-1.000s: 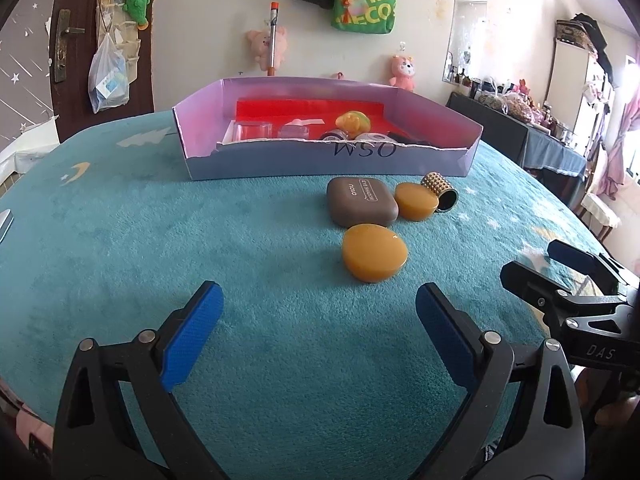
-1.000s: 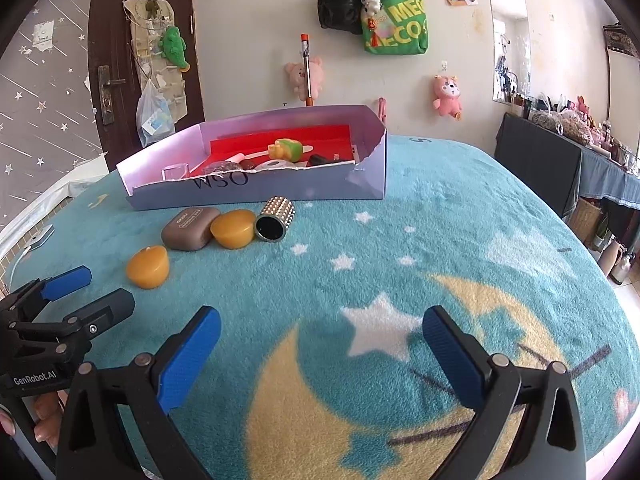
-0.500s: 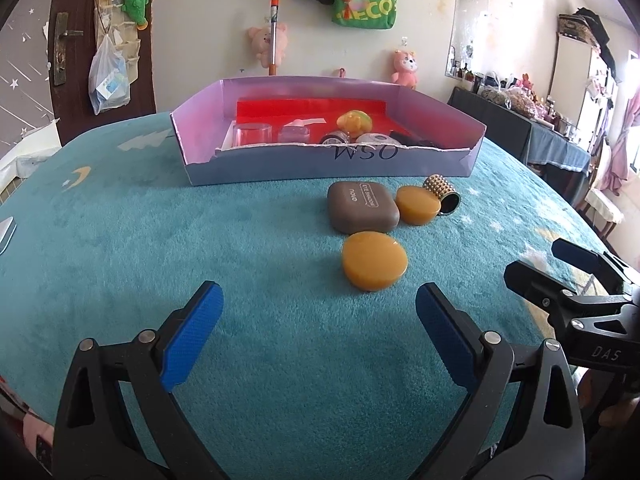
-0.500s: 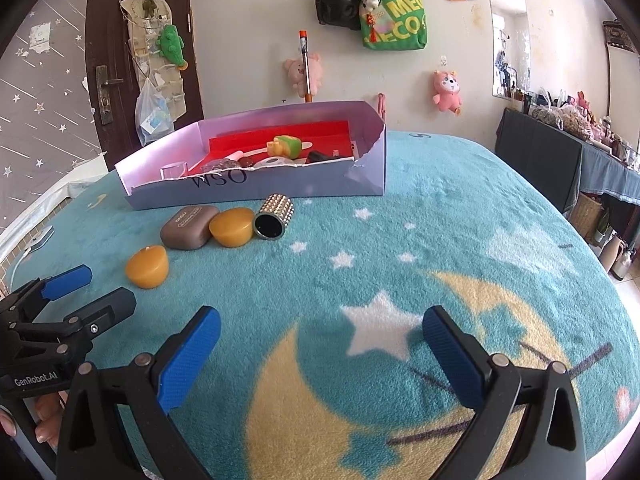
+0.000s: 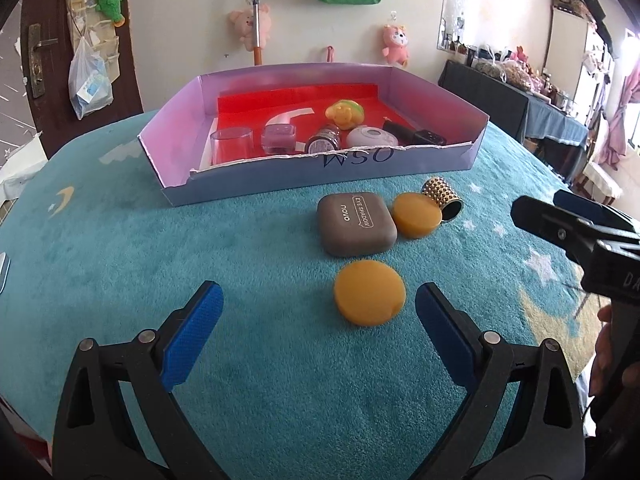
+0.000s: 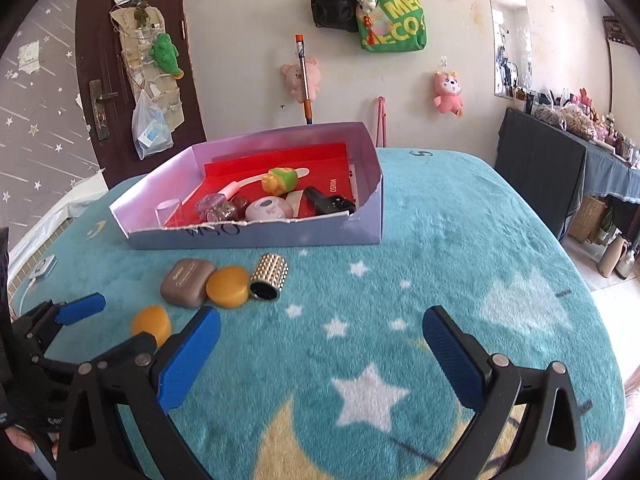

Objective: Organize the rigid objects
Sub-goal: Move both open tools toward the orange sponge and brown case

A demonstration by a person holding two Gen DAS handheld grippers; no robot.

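- A teal star-patterned blanket [image 5: 120, 248] is covering the surface; whether a table or a bed is lying under it cannot be told.
- A lilac cardboard box [image 5: 320, 168] is sitting at the far side, already holding a clear glass, small jars and a yellow-green toy.
- The left claw [image 5: 318, 322] is hovering with its jaws wide apart and gripping nothing, aimed at the loose items.
- The right claw [image 6: 320, 344] is likewise standing open and empty, further to the right.
- A grey eyeshadow case [image 5: 356, 224] is lying just before the box, touching an orange disc [image 5: 416, 215], which is touching a studded gold cylinder [image 5: 442, 198] lying on its side.
- A second orange disc [image 5: 370, 298], lying apart and nearest the left claw, is probably the next pick. It is looking light, stiff and smooth, so possibly slippery; gripping across its rounded edge at the widest part should hold best.
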